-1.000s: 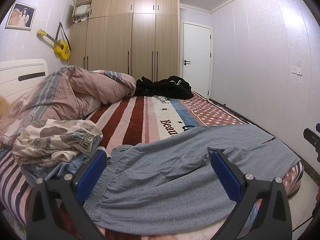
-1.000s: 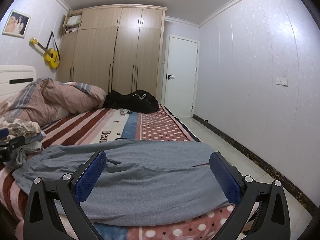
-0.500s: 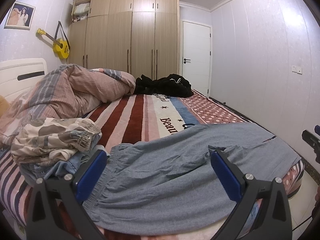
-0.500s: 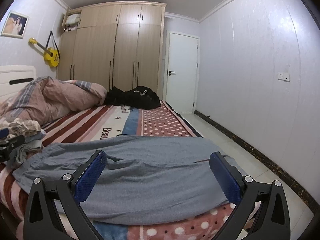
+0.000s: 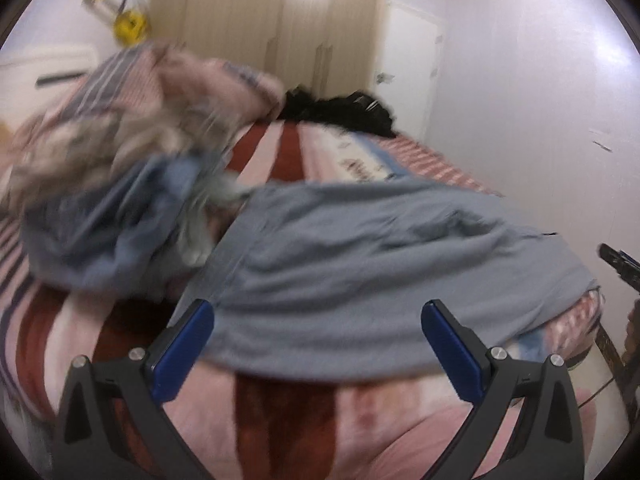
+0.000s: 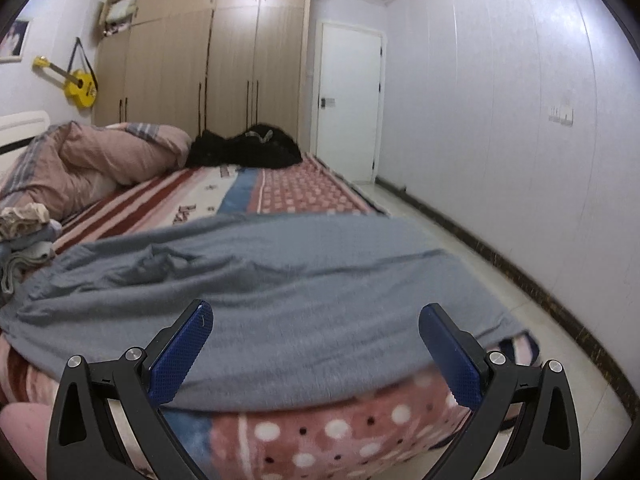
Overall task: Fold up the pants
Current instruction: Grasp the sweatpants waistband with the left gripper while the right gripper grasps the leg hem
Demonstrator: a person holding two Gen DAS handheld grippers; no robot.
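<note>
Grey pants spread flat across the near end of the bed

The bed [image 6: 280, 184] has a striped and dotted blanket, and the grey pants [image 6: 280, 280] lie along its near edge, a bit wrinkled. A blurry clothes pile [image 5: 108, 200] sits just beside the waistband end. Left claw [image 5: 318, 340] and right claw [image 6: 316, 344] both hang wide open over the pants, gripping nothing.
</note>
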